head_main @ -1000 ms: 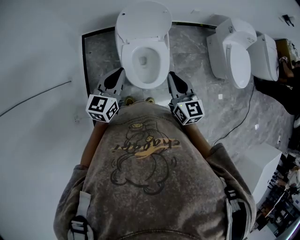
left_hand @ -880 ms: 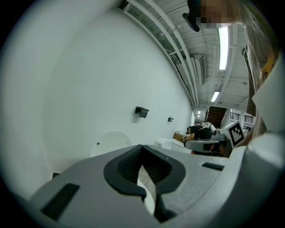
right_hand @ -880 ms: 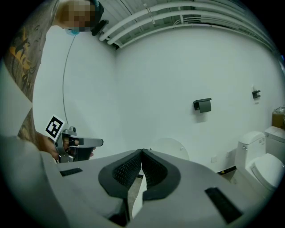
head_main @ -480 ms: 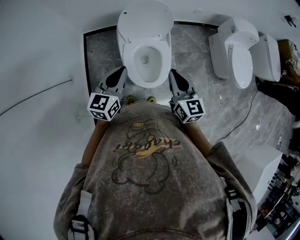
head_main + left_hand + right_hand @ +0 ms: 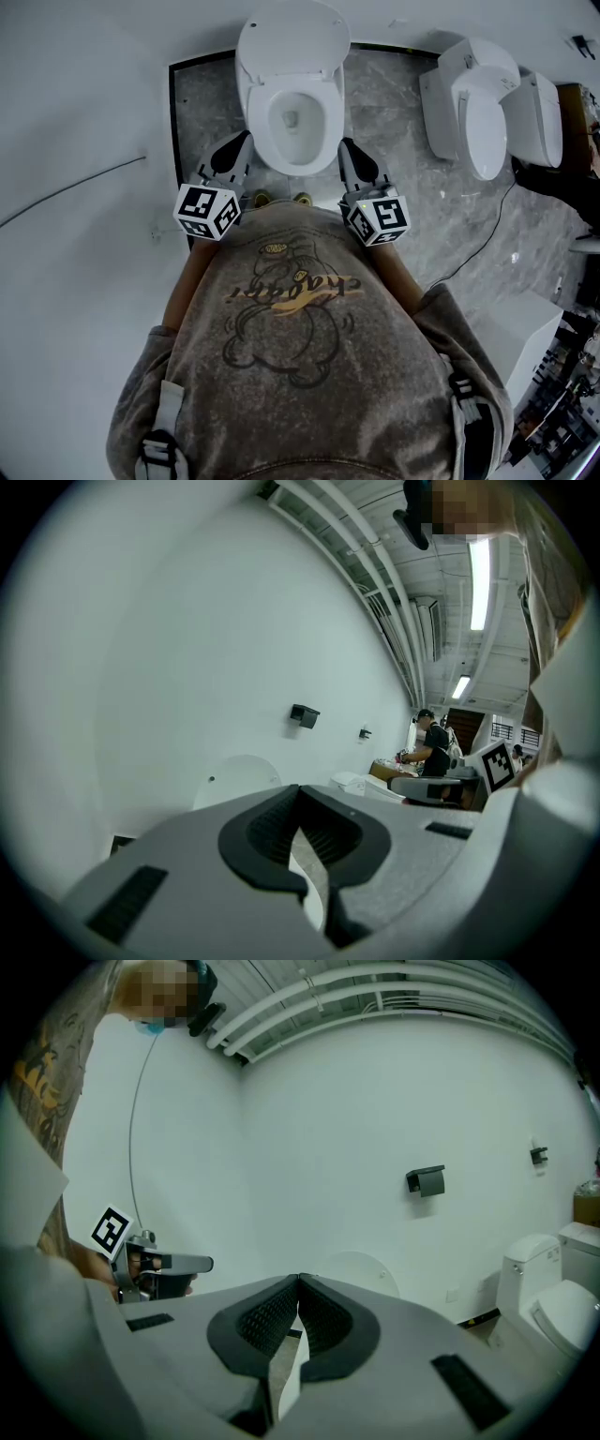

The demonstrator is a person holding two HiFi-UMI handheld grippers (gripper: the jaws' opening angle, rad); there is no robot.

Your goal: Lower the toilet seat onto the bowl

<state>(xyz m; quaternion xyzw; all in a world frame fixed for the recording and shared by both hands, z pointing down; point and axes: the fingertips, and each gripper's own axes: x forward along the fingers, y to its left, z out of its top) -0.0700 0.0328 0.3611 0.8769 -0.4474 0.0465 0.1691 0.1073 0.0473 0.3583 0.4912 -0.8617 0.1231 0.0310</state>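
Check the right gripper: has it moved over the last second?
No. In the head view the right gripper stays shut beside the right rim of the toilet bowl, with the same gap as before. The whole picture drifts slightly, which is the camera's own motion.

I count three toilets: near toilet (image 5: 291, 42), middle toilet (image 5: 473, 112), far toilet (image 5: 539, 117). Two grippers: left gripper (image 5: 240, 141), right gripper (image 5: 345, 146). Two shoes (image 5: 258, 200).

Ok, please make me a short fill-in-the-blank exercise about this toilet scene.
1. The left hand-held gripper and the right hand-held gripper both have their jaws ____.
2. The toilet bowl lies ____ them.
3. Its lid is ____, not lowered.
4. ____ other toilets stand to the right.
Missing words: shut, between, raised, two.
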